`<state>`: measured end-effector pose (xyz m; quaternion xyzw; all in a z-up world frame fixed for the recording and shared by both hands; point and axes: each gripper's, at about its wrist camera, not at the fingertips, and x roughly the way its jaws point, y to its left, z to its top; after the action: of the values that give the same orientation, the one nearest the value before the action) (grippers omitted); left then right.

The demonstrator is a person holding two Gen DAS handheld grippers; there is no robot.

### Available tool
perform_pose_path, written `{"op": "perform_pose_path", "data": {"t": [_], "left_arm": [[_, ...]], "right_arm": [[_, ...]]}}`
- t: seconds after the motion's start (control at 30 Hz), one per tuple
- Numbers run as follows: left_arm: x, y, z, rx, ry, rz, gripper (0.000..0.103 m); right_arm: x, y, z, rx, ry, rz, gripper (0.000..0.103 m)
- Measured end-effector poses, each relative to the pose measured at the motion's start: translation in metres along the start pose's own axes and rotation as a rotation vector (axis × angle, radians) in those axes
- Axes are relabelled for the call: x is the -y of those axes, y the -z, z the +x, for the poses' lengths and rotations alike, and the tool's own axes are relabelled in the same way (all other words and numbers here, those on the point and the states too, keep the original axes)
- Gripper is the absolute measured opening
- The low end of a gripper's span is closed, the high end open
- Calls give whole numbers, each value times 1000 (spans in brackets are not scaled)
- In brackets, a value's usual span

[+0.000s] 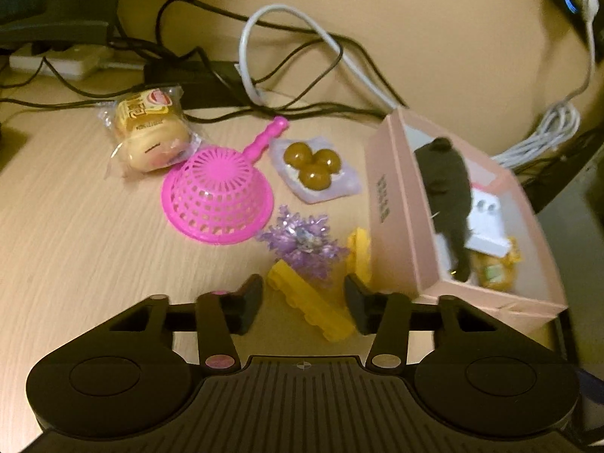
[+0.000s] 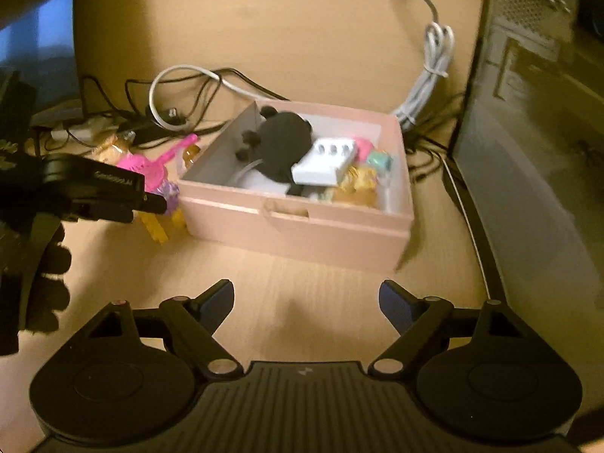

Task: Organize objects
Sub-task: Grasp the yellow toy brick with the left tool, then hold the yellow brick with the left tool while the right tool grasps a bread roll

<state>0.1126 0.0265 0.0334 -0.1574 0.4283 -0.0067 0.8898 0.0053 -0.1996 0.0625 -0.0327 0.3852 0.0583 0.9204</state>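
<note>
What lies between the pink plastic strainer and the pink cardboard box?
In the left wrist view, a packet of brown balls and purple tinsel lie between strainer and box.

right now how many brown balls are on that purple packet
3, clustered on the purple packet between strainer and box: one far-left, one far-right, one nearest the camera. None look hidden.

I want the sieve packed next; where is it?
In the left wrist view the pink sieve lies upside down left of centre on the desk, between the bun packet and the purple ornament.

light wood desk [image 1: 75, 226], beige wall [image 1: 415, 19], tangled cables [image 1: 294, 56], dim warm light
</note>
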Motion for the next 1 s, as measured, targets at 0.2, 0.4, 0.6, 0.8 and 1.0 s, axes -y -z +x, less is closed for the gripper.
{"op": "perform_pose_path", "data": {"t": [0.2,0.4,0.6,0.8,1.0], "left_arm": [[9,7,1,12,-36,111,43],[8,26,-17,-20,-15,275,15],[-35,37,-52,-20,29,233,15],[-91,47,-95,-36,39,111,15],[-131,56,-128,-41,62,48,15]], "right_arm": [[0,12,-3,-19,17,20,87],[-26,5,0,-3,3,-28,87],[-62,-14,2,30,-51,-92,87],[-122,-55,27,72,-175,-195,88],[-202,-111,86,68,-286,-274,100]]}}
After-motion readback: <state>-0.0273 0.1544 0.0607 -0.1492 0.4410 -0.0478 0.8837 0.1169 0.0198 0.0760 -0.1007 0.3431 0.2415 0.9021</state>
